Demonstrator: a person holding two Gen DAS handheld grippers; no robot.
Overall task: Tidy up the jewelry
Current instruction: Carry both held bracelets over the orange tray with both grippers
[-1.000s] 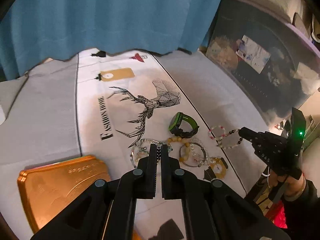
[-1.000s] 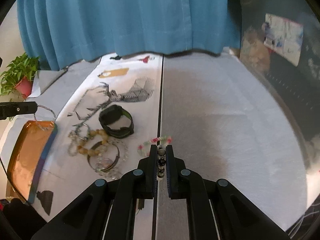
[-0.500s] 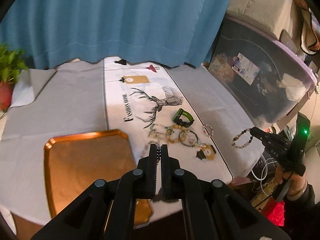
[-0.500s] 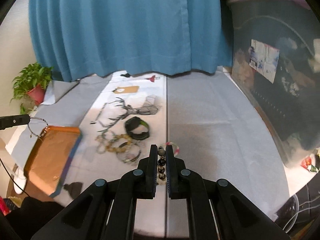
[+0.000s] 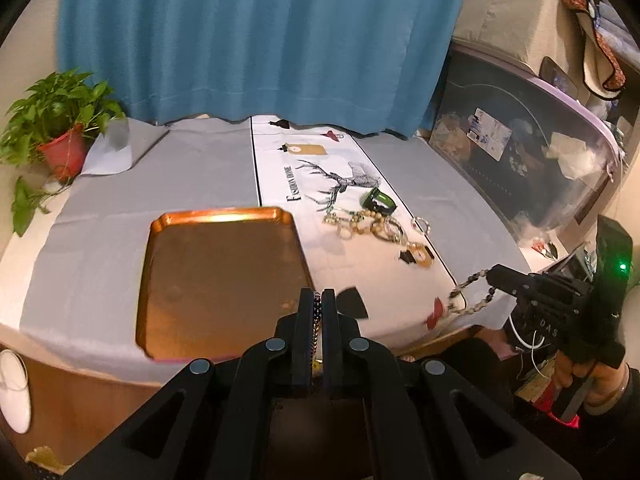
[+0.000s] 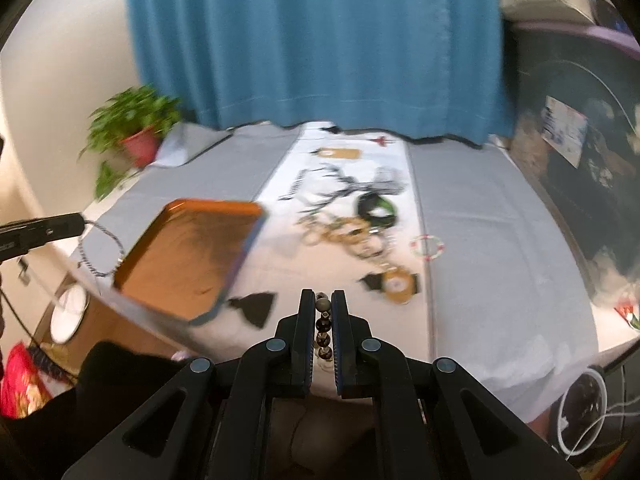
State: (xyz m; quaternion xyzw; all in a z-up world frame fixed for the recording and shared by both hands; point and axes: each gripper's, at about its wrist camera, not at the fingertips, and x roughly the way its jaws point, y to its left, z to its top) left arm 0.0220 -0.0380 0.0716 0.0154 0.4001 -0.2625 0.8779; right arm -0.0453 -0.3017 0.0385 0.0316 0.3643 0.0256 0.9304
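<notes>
My left gripper point(image 5: 317, 300) is clamped on a thin dark beaded chain point(image 5: 316, 322) that runs down between its fingers, and it hangs over the near edge of the copper tray point(image 5: 224, 280), which lies bare on the grey tablecloth point(image 5: 168, 176). My right gripper point(image 6: 323, 302) is pinched on a bracelet of dark and pale beads point(image 6: 323, 326); in the left view its loop dangles past the table's near right corner (off the cloth altogether). The remaining jewelry sits in a loose cluster on the white deer-print runner point(image 5: 304, 184), to the right of the tray: a black and green watch point(image 5: 379, 201), tangled gold and beaded bracelets point(image 5: 366, 226), a small pink and white bead ring point(image 5: 421, 225), and a gold-faced watch point(image 5: 418, 255) nearest me. A potted plant point(image 5: 60, 128) stands at the table's far left, a blue curtain point(image 5: 256, 36) behind it.
</notes>
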